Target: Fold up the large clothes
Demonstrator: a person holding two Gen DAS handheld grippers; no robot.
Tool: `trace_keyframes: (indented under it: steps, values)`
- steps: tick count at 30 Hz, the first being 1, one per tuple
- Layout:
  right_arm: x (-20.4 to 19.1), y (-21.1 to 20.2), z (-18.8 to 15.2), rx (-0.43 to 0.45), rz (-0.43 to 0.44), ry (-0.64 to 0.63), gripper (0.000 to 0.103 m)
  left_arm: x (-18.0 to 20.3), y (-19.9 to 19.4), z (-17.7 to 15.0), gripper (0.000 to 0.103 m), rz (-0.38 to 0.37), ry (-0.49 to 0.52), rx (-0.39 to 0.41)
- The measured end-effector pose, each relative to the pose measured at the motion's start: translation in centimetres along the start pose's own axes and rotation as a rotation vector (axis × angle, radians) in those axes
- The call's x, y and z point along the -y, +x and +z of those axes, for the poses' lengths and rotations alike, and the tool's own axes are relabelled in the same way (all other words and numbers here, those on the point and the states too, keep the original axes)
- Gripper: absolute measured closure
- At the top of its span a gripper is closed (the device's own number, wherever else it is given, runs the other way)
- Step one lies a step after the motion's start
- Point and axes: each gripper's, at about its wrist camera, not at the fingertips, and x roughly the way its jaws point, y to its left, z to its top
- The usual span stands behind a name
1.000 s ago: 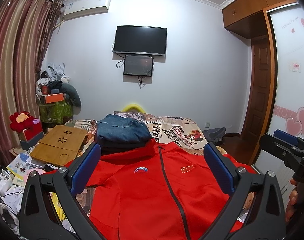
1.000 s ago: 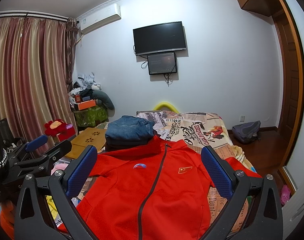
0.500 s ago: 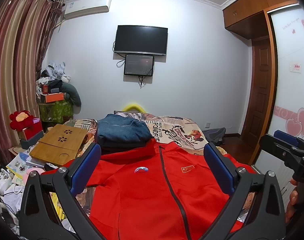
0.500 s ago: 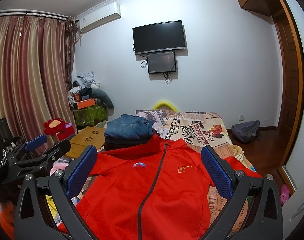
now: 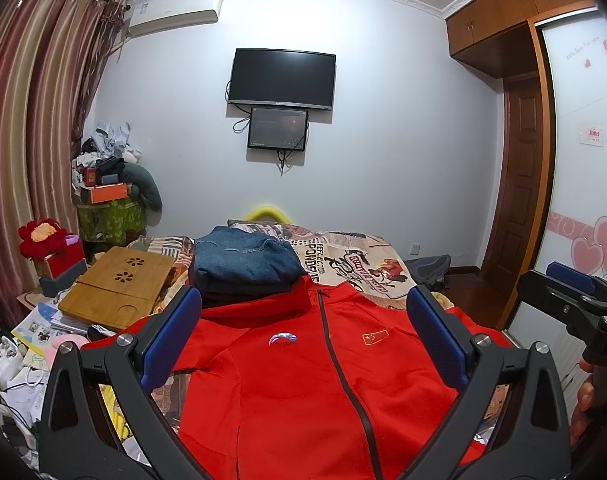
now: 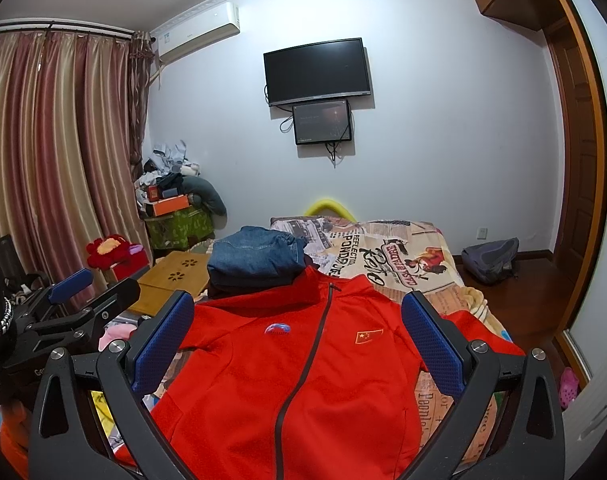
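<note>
The red jacket (image 5: 315,376) lies flat, front up, on the bed (image 5: 367,264) (probably ready for folding); folded jeans (image 5: 243,260) at 12 o'clock. Left tool (image 5: 303,344) and right tool (image 6: 299,344) hover apart, empty.

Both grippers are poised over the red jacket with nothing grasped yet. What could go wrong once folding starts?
The red jacket lies with its collar against the folded jeans stack, so lifting the shoulders may topple it. Its sleeves run out over the bed edges toward clutter and might drag it. The open left gripper and right gripper may pinch only one fabric layer.
</note>
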Motion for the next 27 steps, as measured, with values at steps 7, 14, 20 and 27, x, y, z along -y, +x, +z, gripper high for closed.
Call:
trace_keyframes:
  steps: [7,14,20,27]
  values:
    - [0.1,0.2,-0.2,-0.005,-0.003,0.001,0.000,-0.1,0.1,0.0,0.000,-0.001,0.000,-0.002]
    - [0.5,0.8,-0.4,-0.018,-0.009,0.010,0.000,-0.1,0.1,-0.1,0.000,0.000,0.001,-0.004]
    - [1.1,2.0,-0.3,-0.043,-0.020,0.017,0.000,-0.8,1.1,-0.1,0.000,0.033,0.015,-0.014]
    - [2.2,4.5,0.2,-0.072,-0.042,0.015,0.000,-4.5,4.4,0.5,0.000,0.139,0.002,-0.034]
